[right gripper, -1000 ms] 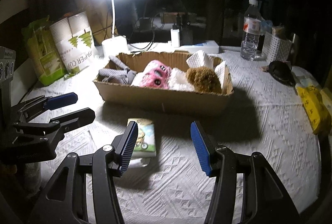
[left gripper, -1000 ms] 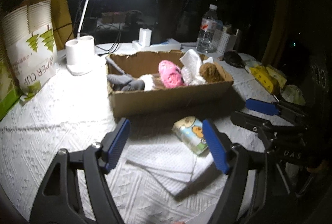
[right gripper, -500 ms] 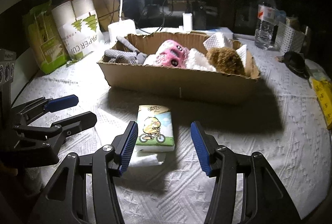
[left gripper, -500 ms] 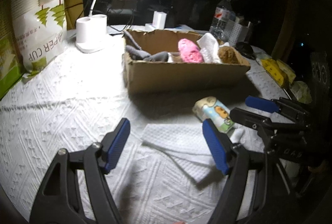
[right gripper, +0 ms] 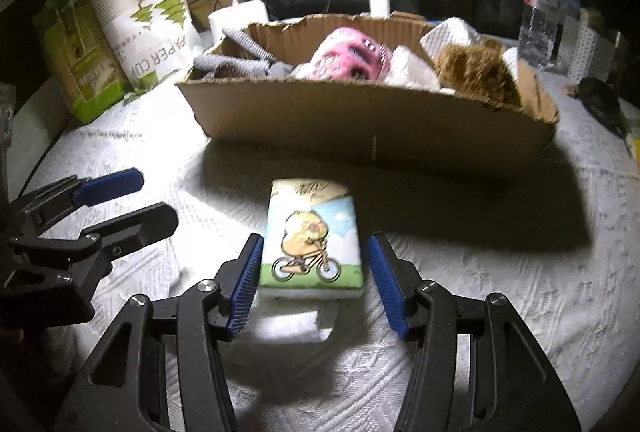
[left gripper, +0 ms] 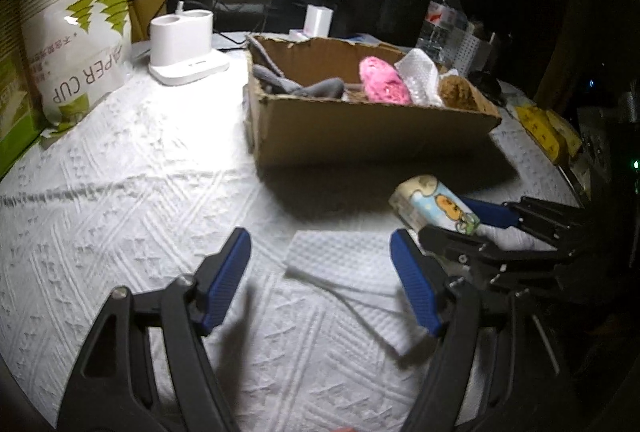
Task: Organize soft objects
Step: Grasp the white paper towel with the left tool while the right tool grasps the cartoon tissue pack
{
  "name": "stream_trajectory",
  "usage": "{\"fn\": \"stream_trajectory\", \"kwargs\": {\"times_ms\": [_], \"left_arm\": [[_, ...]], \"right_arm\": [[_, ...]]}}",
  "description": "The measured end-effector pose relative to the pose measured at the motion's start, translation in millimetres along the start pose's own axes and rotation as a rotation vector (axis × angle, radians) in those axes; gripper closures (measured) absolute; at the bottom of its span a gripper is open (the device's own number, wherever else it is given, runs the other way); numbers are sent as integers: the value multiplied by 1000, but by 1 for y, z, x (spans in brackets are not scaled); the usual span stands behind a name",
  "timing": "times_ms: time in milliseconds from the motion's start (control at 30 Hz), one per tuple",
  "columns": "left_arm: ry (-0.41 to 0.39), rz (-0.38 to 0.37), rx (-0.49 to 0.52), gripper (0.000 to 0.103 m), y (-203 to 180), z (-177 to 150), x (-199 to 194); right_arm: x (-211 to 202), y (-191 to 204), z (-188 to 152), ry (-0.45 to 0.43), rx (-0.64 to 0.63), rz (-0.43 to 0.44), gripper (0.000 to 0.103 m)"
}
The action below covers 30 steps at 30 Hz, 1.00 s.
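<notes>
A tissue pack (right gripper: 314, 236) printed with a cartoon animal on a bicycle lies on a folded white napkin (left gripper: 344, 264) on the white cloth. My right gripper (right gripper: 316, 284) is open with its blue pads either side of the pack's near end, not touching. The pack also shows in the left wrist view (left gripper: 434, 206), between the right gripper's fingers (left gripper: 492, 214). My left gripper (left gripper: 320, 280) is open and empty over the napkin's left part. Behind stands a cardboard box (right gripper: 360, 116) holding a pink plush (right gripper: 352, 58), a brown plush (right gripper: 472, 66), grey soft items (right gripper: 232, 66) and white tissue (right gripper: 452, 32).
A bag of paper cups (left gripper: 76, 40) and a green pack (right gripper: 76, 64) stand at the left. A white lamp base (left gripper: 184, 48) sits behind the box. A water bottle (right gripper: 540, 4) and a dark object (right gripper: 600, 104) are at the right, yellow packets (left gripper: 540, 124) beyond.
My right gripper has moved forward and down until its pads flank the tissue pack. My left gripper has also moved forward and lower, with the box now nearer.
</notes>
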<state>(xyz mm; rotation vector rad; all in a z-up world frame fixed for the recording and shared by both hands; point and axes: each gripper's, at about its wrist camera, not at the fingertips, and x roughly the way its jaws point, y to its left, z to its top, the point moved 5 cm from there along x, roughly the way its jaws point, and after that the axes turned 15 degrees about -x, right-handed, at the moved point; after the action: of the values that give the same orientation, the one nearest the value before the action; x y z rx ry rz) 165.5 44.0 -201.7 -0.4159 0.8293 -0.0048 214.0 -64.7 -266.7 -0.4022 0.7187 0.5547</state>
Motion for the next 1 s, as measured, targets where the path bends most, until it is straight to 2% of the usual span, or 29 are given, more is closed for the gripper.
{"fn": "stream_trajectory", "kwargs": {"times_ms": [400, 500, 600, 767, 833, 900, 933, 1000], "left_arm": [[69, -11, 111, 30, -48, -19, 19], [101, 17, 158, 30, -58, -28, 31], [98, 66, 219, 29, -65, -33, 36], [99, 66, 234, 31, -68, -34, 38], [97, 58, 240, 40, -70, -35, 38], [96, 48, 261, 61, -72, -37, 34], [98, 42, 267, 65, -74, -38, 33], [100, 27, 281, 86, -78, -40, 31]], "right_arm": [[-34, -38, -12, -82, 73, -44, 54], [-38, -47, -19, -88, 96, -47, 54], [-42, -55, -25, -95, 113, -49, 54], [-47, -62, -29, -111, 132, -45, 54], [-48, -63, -29, -117, 135, -43, 54], [-49, -64, -29, -121, 137, -43, 54], [-50, -65, -29, -123, 138, -43, 54], [-52, -66, -29, -127, 140, -44, 54]]}}
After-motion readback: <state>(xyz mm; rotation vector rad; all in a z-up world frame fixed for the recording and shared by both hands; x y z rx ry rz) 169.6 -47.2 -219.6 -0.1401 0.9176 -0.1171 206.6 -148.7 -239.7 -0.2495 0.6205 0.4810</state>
